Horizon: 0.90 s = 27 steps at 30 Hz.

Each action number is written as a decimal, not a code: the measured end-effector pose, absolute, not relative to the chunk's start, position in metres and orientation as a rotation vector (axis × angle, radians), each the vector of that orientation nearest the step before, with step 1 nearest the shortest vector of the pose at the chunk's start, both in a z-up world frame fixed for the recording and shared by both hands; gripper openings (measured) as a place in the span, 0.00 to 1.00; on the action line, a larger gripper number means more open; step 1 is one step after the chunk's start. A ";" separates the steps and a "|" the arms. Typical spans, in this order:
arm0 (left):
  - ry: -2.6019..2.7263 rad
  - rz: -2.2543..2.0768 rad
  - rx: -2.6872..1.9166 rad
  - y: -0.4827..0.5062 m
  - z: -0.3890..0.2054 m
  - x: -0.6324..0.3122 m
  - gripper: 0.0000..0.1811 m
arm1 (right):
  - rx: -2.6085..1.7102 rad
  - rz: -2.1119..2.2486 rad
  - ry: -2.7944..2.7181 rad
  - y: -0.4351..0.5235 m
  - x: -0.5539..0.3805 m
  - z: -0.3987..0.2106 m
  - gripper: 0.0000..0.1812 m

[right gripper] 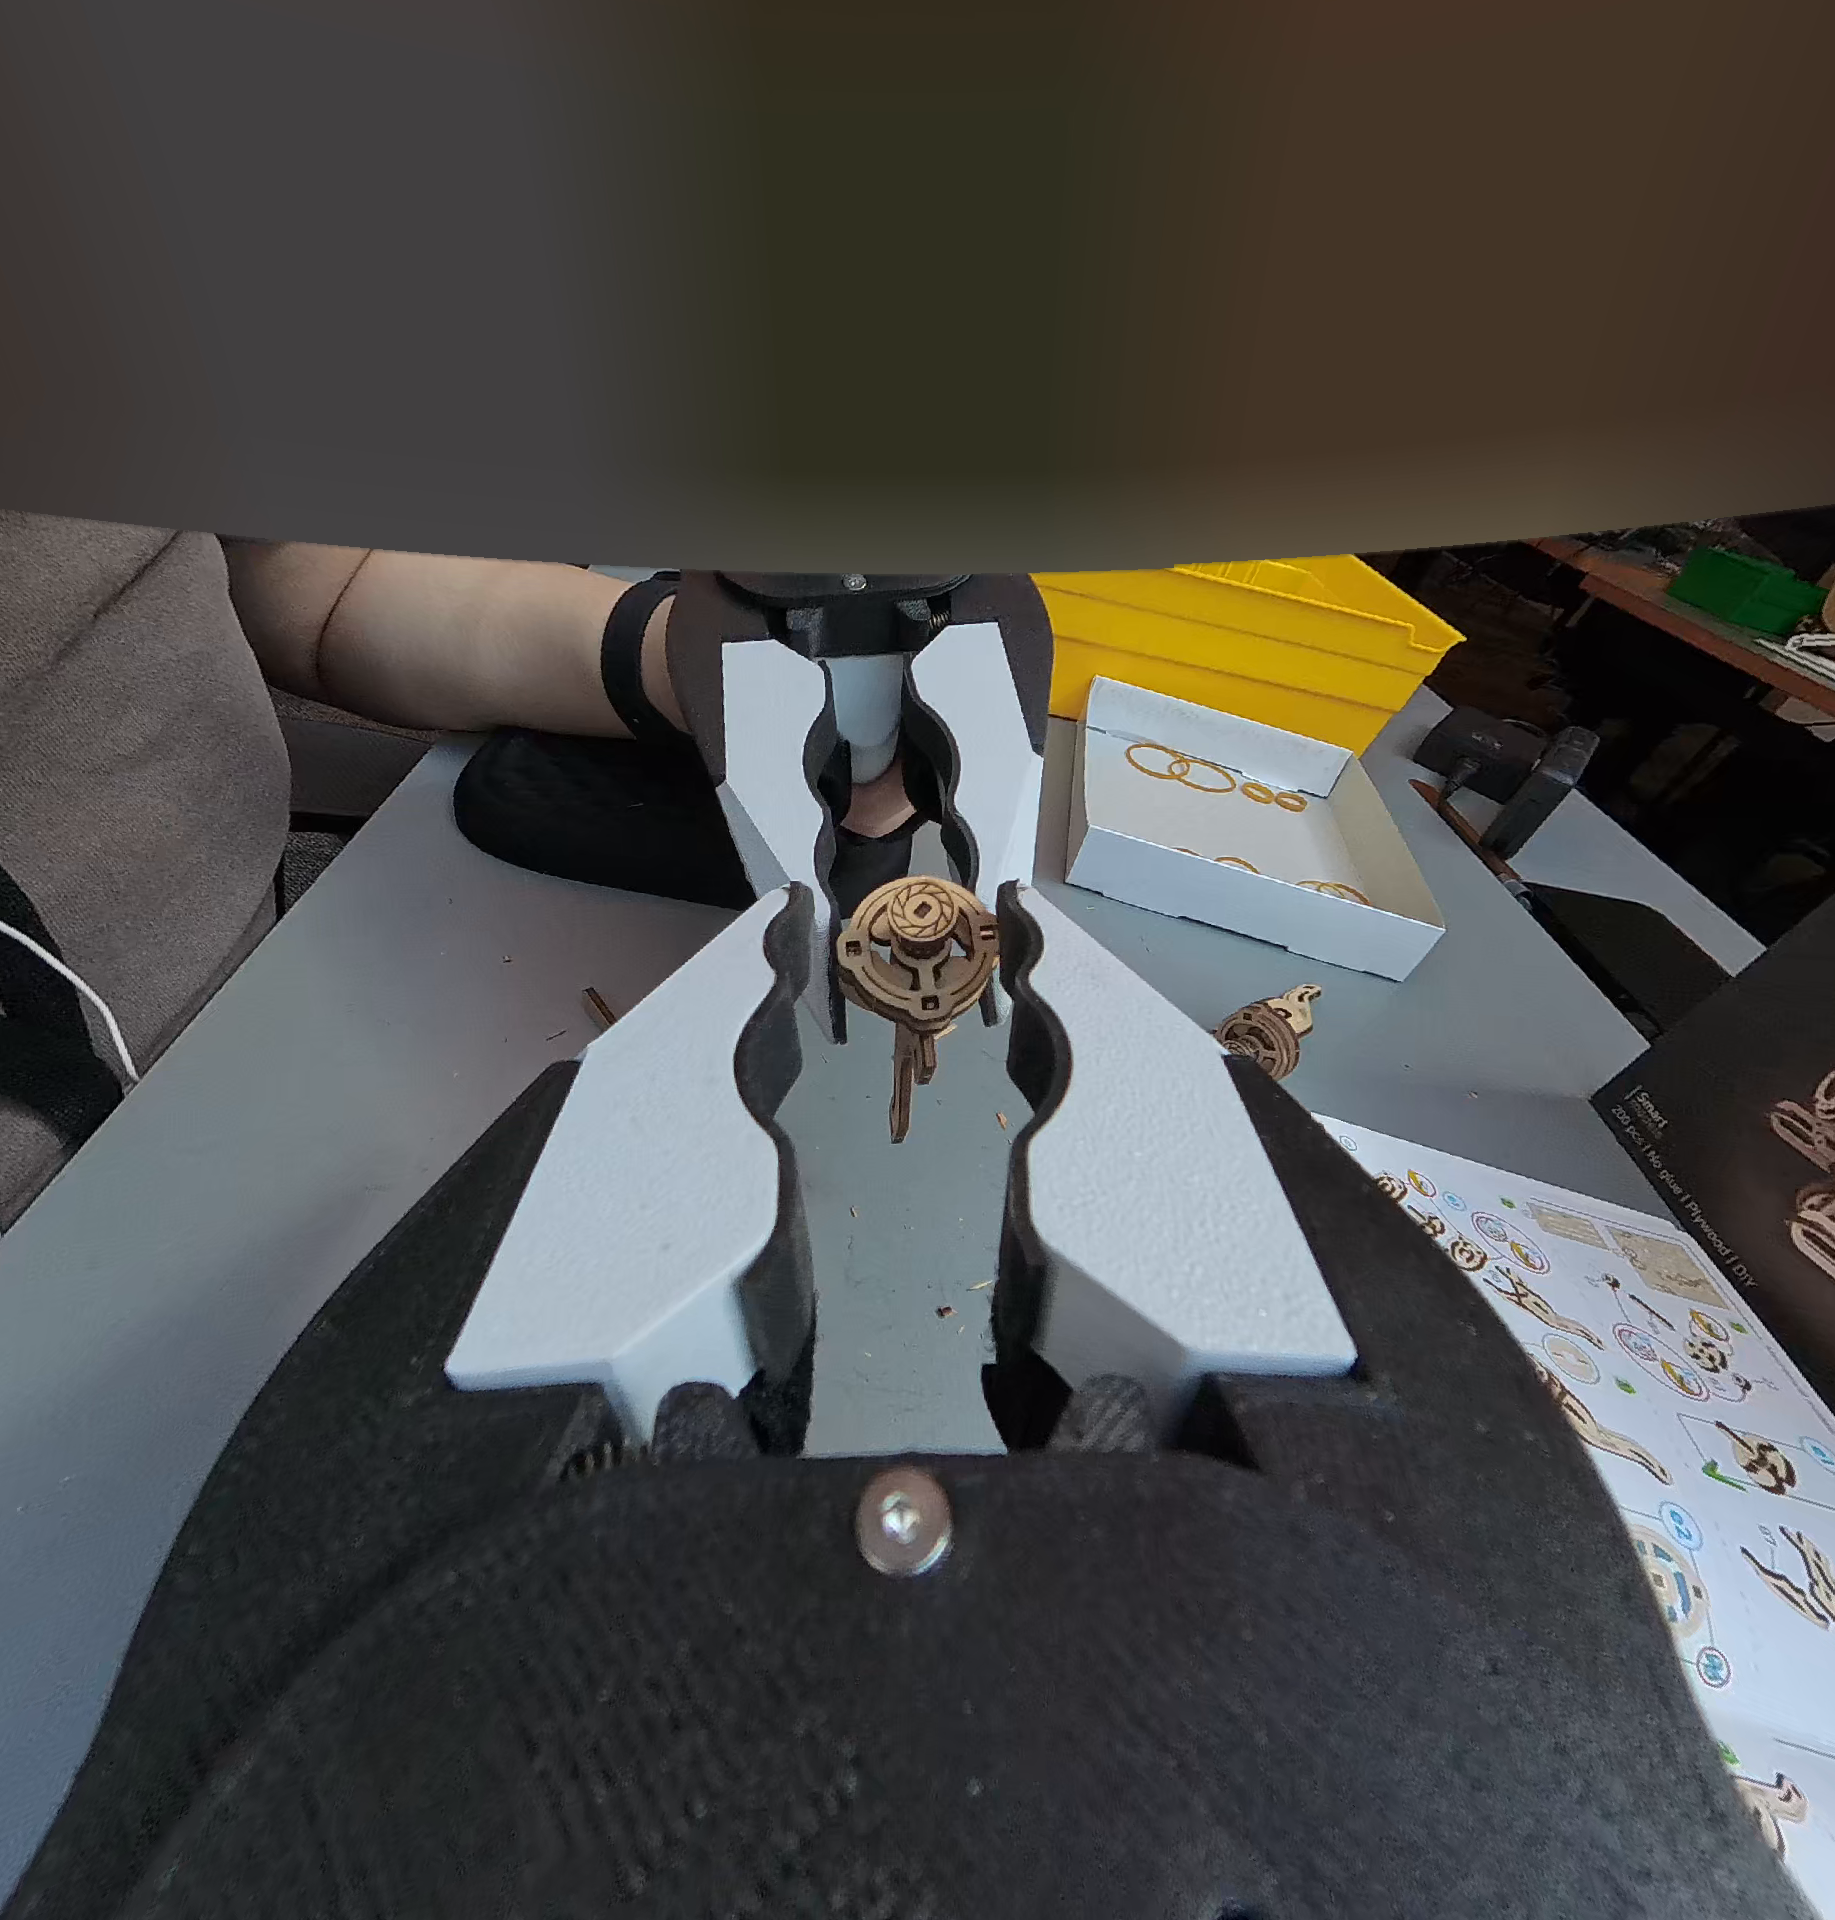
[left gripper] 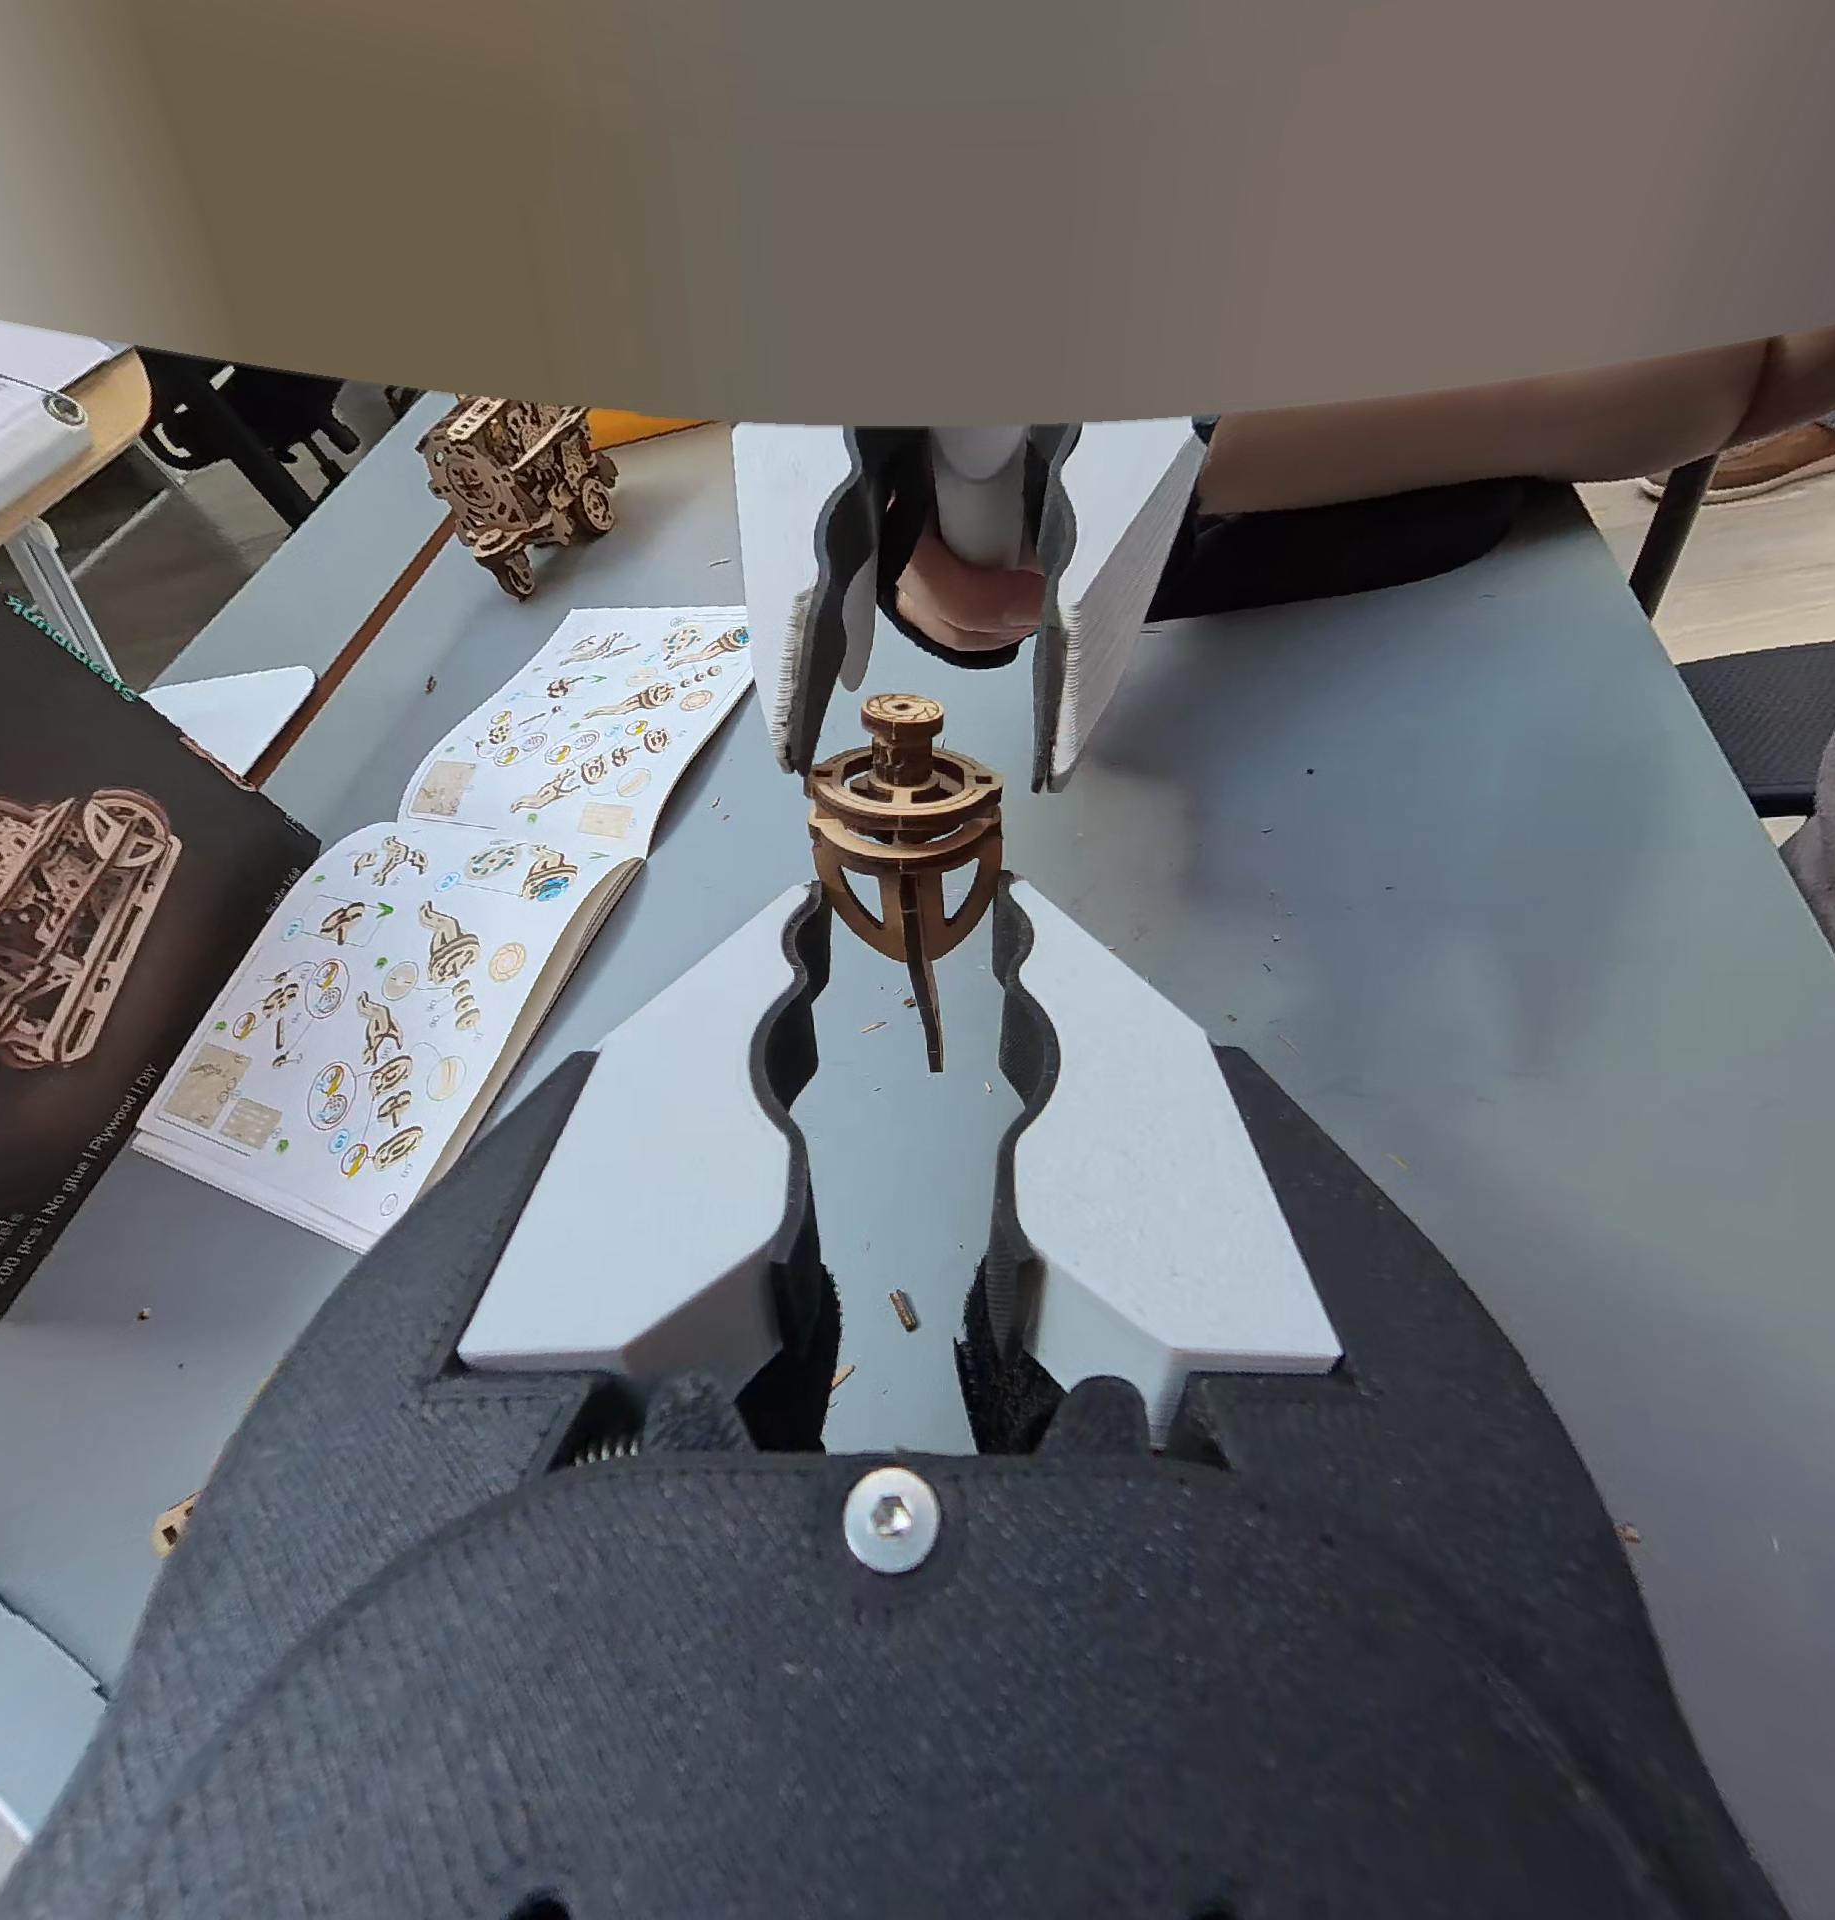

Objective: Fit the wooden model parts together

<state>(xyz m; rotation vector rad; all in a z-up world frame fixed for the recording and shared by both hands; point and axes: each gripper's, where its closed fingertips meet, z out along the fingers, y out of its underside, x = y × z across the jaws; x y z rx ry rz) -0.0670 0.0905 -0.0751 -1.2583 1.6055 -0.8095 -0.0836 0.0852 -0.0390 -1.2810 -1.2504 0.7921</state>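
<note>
A small brown wooden assembly [left gripper: 897, 831] has a round knob on top, a ring below it, a bowl-shaped frame and a thin curved tail hanging down. My left gripper [left gripper: 905, 891] is shut on the bowl-shaped frame and holds the assembly above the grey table [left gripper: 1412, 935]. My right gripper [left gripper: 915, 767] comes from the opposite side. Its jaws stand on either side of the ring with small gaps. In the right wrist view the assembly [right gripper: 918, 956] sits between my right gripper [right gripper: 902, 902] tips, with the left gripper [right gripper: 913, 1018] behind it.
An open instruction booklet [left gripper: 456, 935], a dark box [left gripper: 61, 935] and a finished wooden model [left gripper: 518, 488] lie to the left. A white tray [right gripper: 1152, 873], a yellow bin [right gripper: 1235, 634] and a small wooden sub-assembly [right gripper: 1261, 1029] show in the right wrist view. Left and right tips are no more than a few centimetres apart.
</note>
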 end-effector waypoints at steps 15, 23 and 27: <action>1.620 -0.811 -1.263 0.087 -0.077 -0.067 0.16 | -1.318 0.797 -1.253 0.088 -0.083 -0.045 0.16; 1.629 -0.781 -1.258 0.088 -0.079 -0.067 0.16 | -1.334 0.811 -1.255 0.089 -0.083 -0.047 0.16; 1.611 -0.708 -1.228 0.094 -0.076 -0.069 0.16 | -1.315 0.838 -1.203 0.092 -0.079 -0.038 0.20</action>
